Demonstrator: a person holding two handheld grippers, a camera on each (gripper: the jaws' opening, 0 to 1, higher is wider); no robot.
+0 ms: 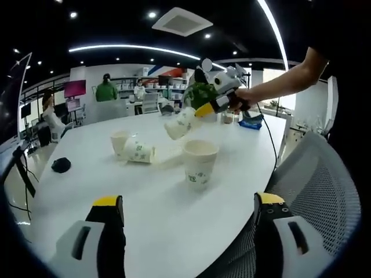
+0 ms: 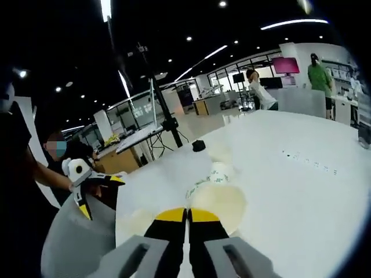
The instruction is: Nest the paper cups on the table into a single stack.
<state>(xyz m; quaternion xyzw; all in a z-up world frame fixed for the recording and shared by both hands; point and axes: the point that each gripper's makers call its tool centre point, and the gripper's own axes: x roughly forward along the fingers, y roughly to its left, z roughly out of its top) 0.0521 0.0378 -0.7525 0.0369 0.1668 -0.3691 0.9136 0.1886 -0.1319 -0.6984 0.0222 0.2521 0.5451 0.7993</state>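
Each gripper has black jaws with yellow tips and grey housings: left gripper [image 1: 188, 209], right gripper [image 2: 188, 215]. A black cable [image 1: 271, 139] runs from the right gripper. The person wears black clothing [image 2: 17, 191].

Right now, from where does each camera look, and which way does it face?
Left gripper view: rides the left claw, low at the table edge, facing the upright cup; its open jaws and the person's arm show.
Right gripper view: rides the right claw, facing past its held cup across the table; shut jaws show.
Shared: table, held cup, black object.
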